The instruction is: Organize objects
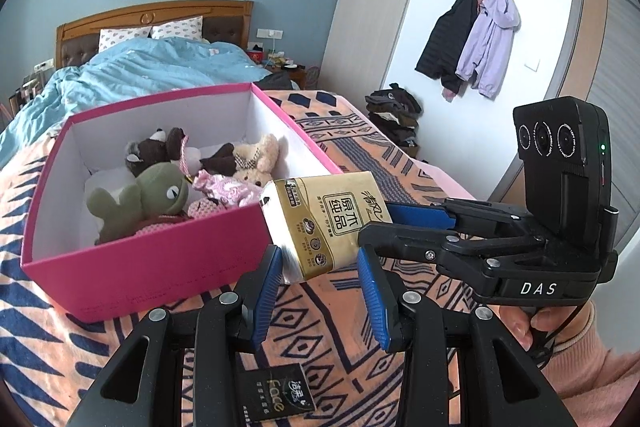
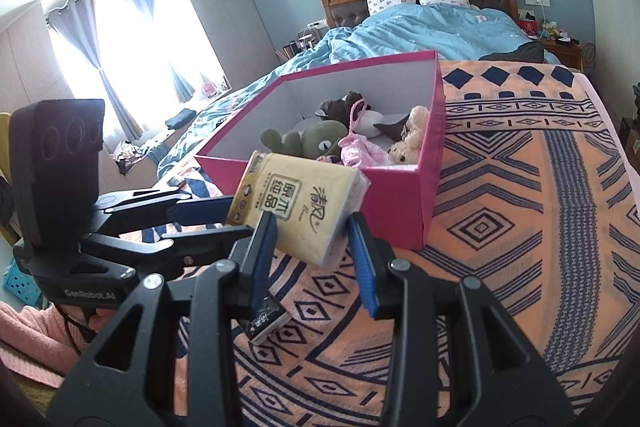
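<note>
Left wrist view: both grippers (image 1: 320, 279) (image 2: 312, 247) have jaws clamped on a soft, light, yellow plastic-wrapped tissue pack (image 1: 326, 223), gripped by its ends.

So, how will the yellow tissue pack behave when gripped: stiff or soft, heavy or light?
The tissue pack is probably soft: its clear film looks crinkled at the end between the fingers of the left gripper. It is likely light for its size, being wrapped paper tissues. The glossy film may slip, so a firm but gentle squeeze seems wise.
</note>
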Demonstrator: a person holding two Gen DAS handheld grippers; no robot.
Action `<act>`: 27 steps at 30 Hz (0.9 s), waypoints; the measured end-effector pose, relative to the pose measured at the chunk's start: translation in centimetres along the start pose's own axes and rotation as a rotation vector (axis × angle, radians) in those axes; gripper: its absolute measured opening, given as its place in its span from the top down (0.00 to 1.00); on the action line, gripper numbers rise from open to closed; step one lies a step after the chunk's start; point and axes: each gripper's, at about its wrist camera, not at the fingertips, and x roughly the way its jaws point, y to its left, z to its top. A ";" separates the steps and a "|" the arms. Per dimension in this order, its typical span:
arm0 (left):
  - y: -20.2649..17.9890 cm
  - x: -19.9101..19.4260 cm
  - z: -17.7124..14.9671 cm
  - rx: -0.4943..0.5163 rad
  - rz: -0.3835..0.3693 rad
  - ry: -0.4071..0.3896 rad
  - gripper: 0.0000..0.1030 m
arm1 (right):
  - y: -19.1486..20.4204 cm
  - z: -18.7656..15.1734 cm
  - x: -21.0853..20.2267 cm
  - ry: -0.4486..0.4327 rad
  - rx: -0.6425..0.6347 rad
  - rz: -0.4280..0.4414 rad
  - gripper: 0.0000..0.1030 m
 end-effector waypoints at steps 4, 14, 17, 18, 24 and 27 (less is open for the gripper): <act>0.1 0.0 0.5 0.001 0.004 -0.008 0.63 | 0.2 0.4 -0.1 -0.007 -0.010 -0.002 0.61; 0.5 0.2 1.6 0.005 0.008 -0.021 0.63 | 0.1 1.7 -0.1 -0.026 -0.020 -0.001 0.61; 0.5 0.2 2.0 0.007 0.012 -0.026 0.63 | 0.0 2.1 0.0 -0.029 -0.023 -0.001 0.61; 0.5 0.2 2.1 0.009 0.014 -0.028 0.63 | 0.0 2.2 0.0 -0.031 -0.025 -0.002 0.61; 0.8 0.3 2.7 0.009 0.019 -0.036 0.63 | -0.3 3.0 0.2 -0.039 -0.028 -0.001 0.61; 0.9 0.4 3.0 0.008 0.020 -0.037 0.63 | -0.5 3.4 0.3 -0.041 -0.027 0.001 0.61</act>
